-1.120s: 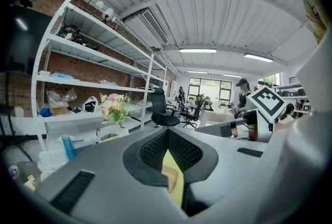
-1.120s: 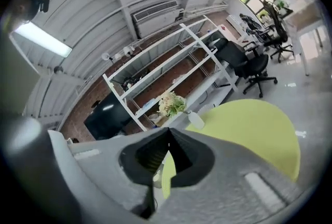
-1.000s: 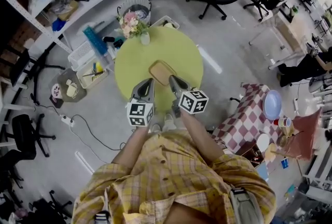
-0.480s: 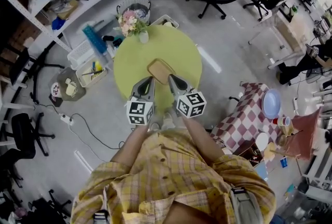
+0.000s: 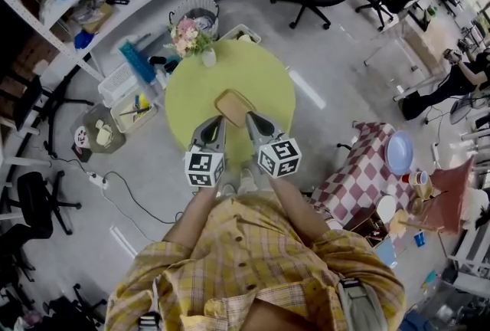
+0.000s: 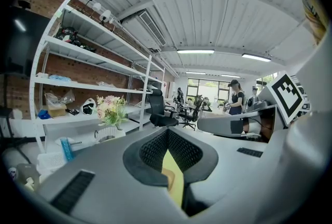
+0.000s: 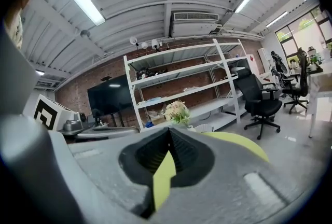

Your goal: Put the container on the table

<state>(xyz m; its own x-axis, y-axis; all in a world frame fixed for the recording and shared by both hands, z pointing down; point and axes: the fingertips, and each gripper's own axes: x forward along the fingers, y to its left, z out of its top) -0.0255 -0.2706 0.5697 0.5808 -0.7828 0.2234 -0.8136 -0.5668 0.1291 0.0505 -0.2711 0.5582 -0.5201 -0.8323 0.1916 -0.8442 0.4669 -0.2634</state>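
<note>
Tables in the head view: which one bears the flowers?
The round green table: the flowers stand at its far left edge. The red-and-white checked table at the right holds a blue plate and no flowers.

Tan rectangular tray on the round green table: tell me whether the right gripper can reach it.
Probably yes. The tan rectangular tray lies just ahead of the right gripper on the round green table, with nothing between them. The jaws are shut, so they must open first.

flower vase (image 5: pixel 207 55) at table (image 5: pixel 268 92) edge, container (image 5: pixel 234 106) central
</note>
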